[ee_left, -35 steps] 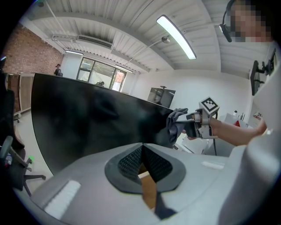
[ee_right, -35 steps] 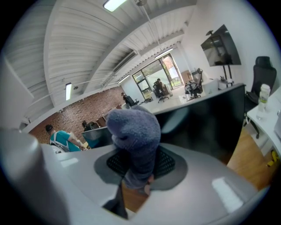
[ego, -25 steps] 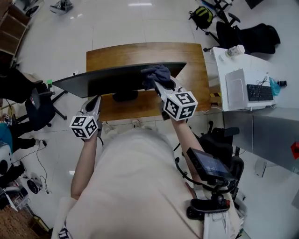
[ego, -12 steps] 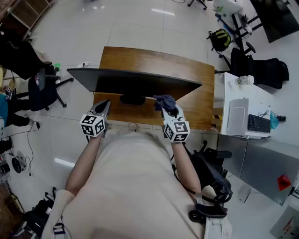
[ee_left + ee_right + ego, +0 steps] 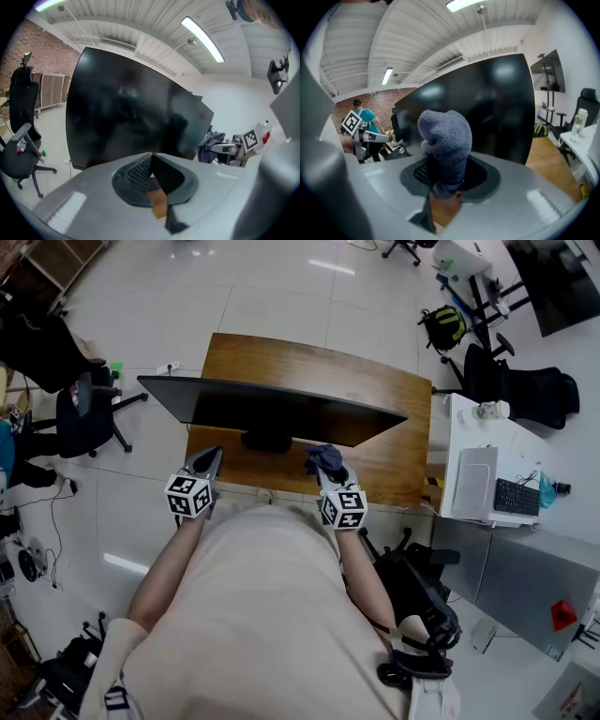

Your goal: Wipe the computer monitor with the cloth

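1. Head view hangs high above the person (image 5: 253,615), looking steeply down on desk (image 5: 375,381) and monitor (image 5: 272,413).
2. Both gripper views sit low, close, tilted up at that same monitor's screen.

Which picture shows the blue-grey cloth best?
The right gripper view: the cloth fills its centre, pinched between the jaws. The head view shows a small dark bundle; the left gripper view, a distant clump at the right.

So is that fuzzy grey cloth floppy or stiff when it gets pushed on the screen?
Probably floppy: the cloth slumps into a soft rounded lump above the right gripper, which is shut on it. Its fleecy look suggests it is light and would likely squash flat against the monitor rather than scratch it.
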Available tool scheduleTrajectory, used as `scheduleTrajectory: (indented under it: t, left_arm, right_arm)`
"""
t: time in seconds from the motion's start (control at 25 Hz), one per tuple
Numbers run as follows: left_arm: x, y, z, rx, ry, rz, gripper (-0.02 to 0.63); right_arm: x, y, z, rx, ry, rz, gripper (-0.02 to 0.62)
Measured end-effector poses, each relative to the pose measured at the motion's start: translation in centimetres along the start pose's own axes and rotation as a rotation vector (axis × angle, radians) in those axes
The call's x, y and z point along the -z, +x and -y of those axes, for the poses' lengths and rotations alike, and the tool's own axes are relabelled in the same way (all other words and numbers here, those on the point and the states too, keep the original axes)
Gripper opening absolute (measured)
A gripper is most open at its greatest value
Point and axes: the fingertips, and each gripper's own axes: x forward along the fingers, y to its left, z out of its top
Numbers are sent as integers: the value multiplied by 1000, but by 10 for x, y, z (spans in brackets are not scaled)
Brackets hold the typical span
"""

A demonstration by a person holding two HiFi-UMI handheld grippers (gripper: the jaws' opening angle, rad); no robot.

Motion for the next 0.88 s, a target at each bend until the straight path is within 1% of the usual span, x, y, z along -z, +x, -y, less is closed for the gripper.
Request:
scheduleTrajectory:
  t: [0.16, 0.32, 0.52, 0.88]
  left_arm:
    - [4, 6, 4, 23, 6, -6, -17]
    - [6, 8, -4, 18, 20, -12, -17]
    - [13, 5, -10, -1, 13, -30, -17]
    - [16, -2, -17, 8, 6, -54, -17]
  right_arm:
    - [12, 3, 6, 5, 4, -23, 110]
    - [16, 7, 9, 13, 15, -28, 110]
    - [15, 9, 5, 2, 23, -24, 110]
    - [6, 18, -13, -16, 6, -32, 110]
